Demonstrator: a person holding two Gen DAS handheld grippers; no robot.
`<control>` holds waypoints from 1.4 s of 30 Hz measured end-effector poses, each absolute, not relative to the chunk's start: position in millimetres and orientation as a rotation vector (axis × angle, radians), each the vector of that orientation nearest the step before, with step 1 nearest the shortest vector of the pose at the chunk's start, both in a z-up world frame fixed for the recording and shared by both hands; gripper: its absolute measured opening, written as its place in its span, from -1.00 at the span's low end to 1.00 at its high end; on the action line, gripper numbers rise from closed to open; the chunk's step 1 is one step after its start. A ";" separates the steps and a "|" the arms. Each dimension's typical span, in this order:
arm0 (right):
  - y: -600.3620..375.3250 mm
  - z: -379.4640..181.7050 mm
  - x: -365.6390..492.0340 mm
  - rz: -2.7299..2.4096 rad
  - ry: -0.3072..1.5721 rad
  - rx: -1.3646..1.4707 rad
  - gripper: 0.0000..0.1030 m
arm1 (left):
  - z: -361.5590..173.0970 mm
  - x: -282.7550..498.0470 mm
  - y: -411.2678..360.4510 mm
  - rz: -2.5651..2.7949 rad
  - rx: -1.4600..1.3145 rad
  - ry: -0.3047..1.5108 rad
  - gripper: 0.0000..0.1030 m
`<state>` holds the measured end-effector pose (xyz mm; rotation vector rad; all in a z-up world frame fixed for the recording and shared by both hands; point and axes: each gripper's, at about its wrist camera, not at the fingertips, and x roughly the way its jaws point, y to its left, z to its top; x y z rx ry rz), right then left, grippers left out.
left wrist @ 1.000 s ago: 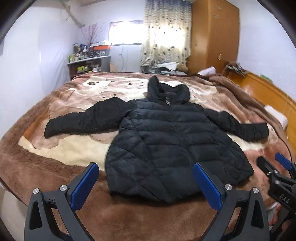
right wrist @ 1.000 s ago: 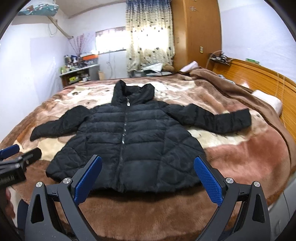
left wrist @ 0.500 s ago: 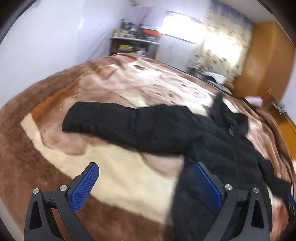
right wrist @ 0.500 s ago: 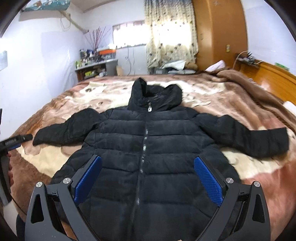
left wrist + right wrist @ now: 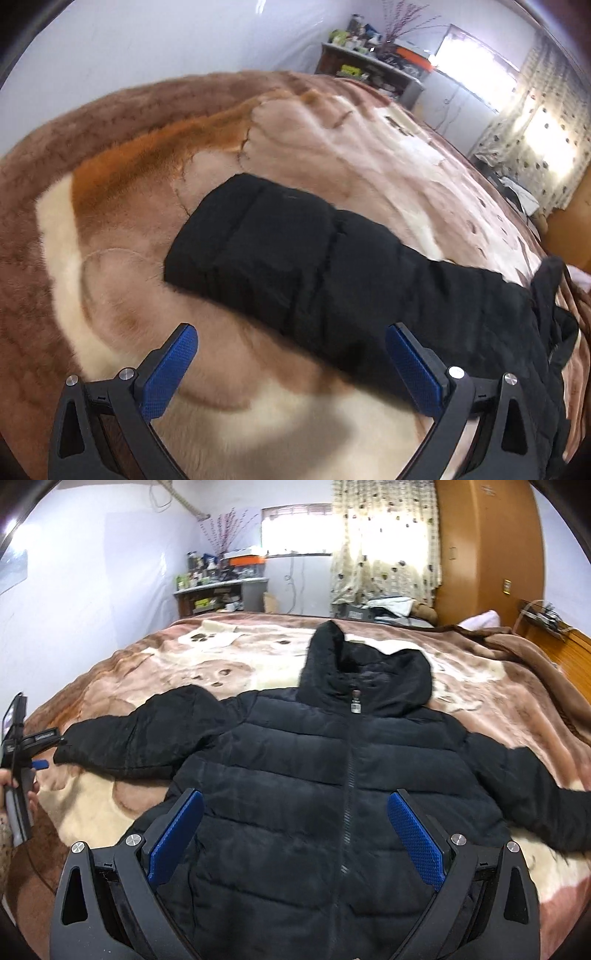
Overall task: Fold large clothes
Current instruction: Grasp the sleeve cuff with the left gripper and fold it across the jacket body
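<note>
Here the left gripper, fingers spread, nears the jacket sleeve to pinch its cuff and fold inward, while the right gripper hovers spread.

A bed under a brown-and-cream plush blanket carries a black hooded jacket spread flat, sleeves out to either side.

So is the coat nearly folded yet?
Not yet. Done: the coat lies flat on the blanket, zipped, with both sleeves spread out. In hand: the left claw is open, close to the end of one sleeve; the right claw is open above the coat's front. Left: every fold.
</note>
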<state>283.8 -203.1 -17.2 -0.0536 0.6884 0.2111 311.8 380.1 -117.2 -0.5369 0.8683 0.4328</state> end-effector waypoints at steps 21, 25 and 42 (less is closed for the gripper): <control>-189.5 -22.4 300.4 0.310 0.695 -0.026 0.94 | -114.7 355.9 370.3 0.422 -0.579 0.836 -0.61; -199.8 -16.0 298.4 0.291 0.696 -0.005 0.93 | -93.2 354.6 359.9 0.407 -0.550 0.795 -0.67; -254.1 15.7 288.5 0.170 0.651 0.067 0.93 | 19.4 366.4 186.8 0.073 -0.157 0.706 -0.67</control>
